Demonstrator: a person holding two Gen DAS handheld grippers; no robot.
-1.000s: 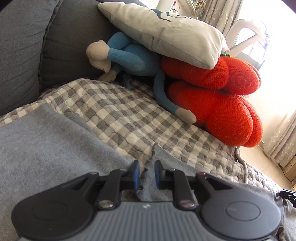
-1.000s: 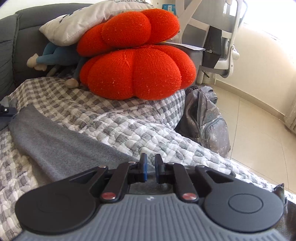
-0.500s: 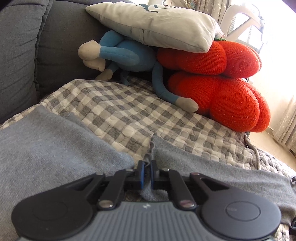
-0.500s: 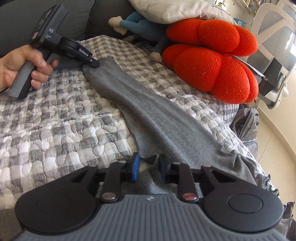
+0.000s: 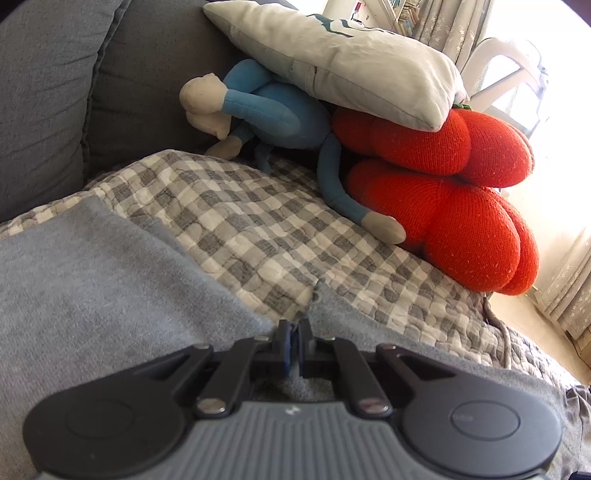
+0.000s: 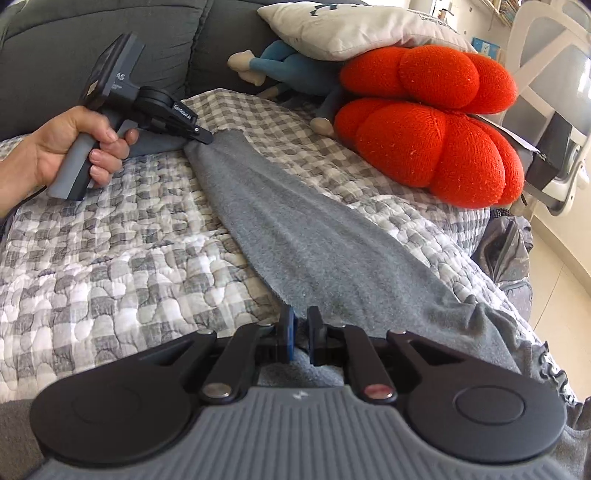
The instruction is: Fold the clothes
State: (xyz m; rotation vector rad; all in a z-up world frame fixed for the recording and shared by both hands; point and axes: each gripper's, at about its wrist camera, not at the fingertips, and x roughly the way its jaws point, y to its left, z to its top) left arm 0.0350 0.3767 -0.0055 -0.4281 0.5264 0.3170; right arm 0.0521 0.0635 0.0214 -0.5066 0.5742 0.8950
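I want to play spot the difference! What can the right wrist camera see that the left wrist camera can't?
Only the right wrist view shows a hand holding the left gripper, pinched on the far end of the grey garment, plus a backpack on the floor. Only the left wrist view shows curtains. Both show the red cushion, the blue plush toy, the pale pillow and the checked quilt.

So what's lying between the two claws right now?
In the right wrist view, a stretch of the grey garment runs from the left claw to the right claw, lying on the checked quilt.
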